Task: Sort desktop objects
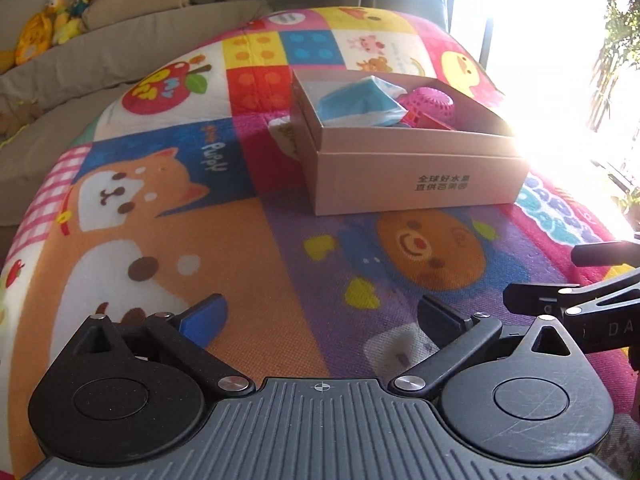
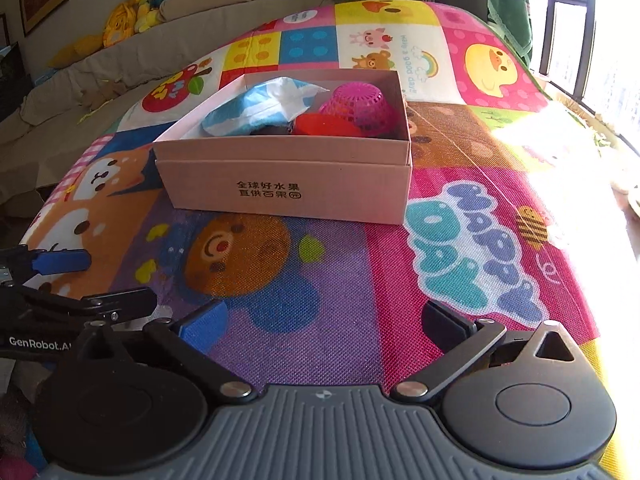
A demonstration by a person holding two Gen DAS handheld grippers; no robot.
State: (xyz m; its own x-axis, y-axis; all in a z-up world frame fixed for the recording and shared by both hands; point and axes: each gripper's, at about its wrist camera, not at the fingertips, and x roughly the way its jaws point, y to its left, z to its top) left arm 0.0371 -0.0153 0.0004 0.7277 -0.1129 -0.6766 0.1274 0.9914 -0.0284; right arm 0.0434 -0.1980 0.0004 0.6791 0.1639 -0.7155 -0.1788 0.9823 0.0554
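A tan cardboard box (image 1: 380, 184) (image 2: 304, 168) with printed characters stands on a colourful cartoon cloth (image 1: 208, 240) (image 2: 460, 240). Inside lie a blue and white tissue pack (image 1: 360, 100) (image 2: 260, 104), an upturned pink mesh basket (image 1: 430, 102) (image 2: 360, 104) and a red item (image 2: 324, 124). My left gripper (image 1: 320, 312) is open and empty, low over the cloth in front of the box. My right gripper (image 2: 324, 316) is open and empty too, just to its right. Each shows at the edge of the other's view: right gripper (image 1: 542, 276), left gripper (image 2: 120, 280).
A beige sofa (image 1: 120, 48) (image 2: 200, 20) runs behind the cloth, with yellow plush toys (image 1: 60, 24) (image 2: 132, 16) on its back. Bright windows (image 2: 580, 40) glare on the right. The cloth drops away at its left and right edges.
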